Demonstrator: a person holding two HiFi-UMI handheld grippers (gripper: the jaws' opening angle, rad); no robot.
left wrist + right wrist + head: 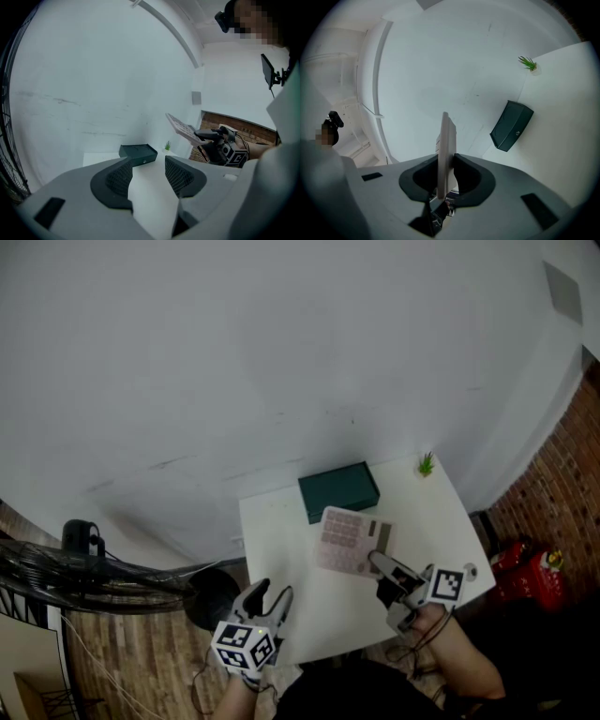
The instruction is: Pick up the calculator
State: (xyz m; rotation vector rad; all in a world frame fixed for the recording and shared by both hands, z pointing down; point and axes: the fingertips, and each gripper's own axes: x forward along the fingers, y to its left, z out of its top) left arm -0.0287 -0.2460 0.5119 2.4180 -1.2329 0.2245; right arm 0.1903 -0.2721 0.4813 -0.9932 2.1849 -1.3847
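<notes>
Right gripper (449,164) is closed on the calculator (347,538) at its near end; its long axis is pointed forward from the jaws, off the table (281,549). Left gripper (147,174) is held open, empty, well apart.

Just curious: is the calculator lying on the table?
No, lifted: the right gripper clamps the calculator by its edge, tilted above the table.

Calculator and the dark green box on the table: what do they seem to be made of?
Calculator: probably plastic with a matte pinkish-beige finish. It is a thin, rigid slab with rows of moulded keys.
Dark green box: smooth, slightly satin faces with crisp edges and a small emblem on one side. It could be coated card or plastic; the look leaves that open.
</notes>
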